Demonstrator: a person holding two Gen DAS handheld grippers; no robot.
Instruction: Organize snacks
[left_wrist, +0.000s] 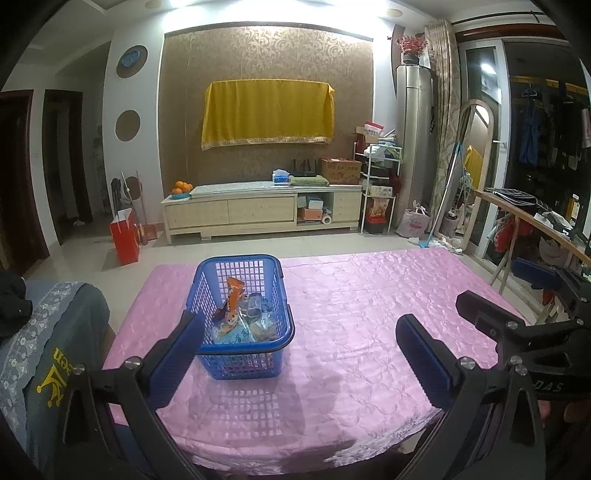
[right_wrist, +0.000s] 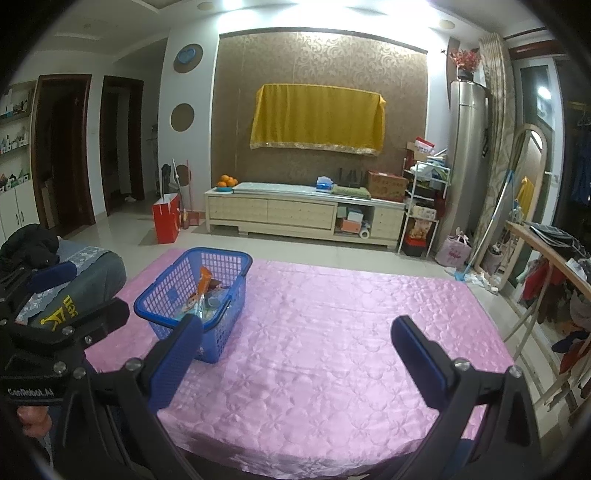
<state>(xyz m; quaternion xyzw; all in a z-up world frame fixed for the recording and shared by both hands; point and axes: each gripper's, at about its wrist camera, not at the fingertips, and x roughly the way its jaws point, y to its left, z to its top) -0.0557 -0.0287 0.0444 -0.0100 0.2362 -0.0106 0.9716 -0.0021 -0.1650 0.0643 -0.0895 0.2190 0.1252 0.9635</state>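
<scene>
In the left wrist view, the left gripper (left_wrist: 299, 347) hung released and empty at lower centre, while the blue basket (left_wrist: 207, 291) sat at mid-frame on the pink tablecloth (left_wrist: 369, 314), snack packets (left_wrist: 240, 317) gathered inside, probably for keeping together. In the right wrist view, the right gripper (right_wrist: 295, 350) was likewise spread wide over bare cloth, the basket at centre-left.

basket (left_wrist: 242, 317) front behind finger, snack labels illegible
</scene>
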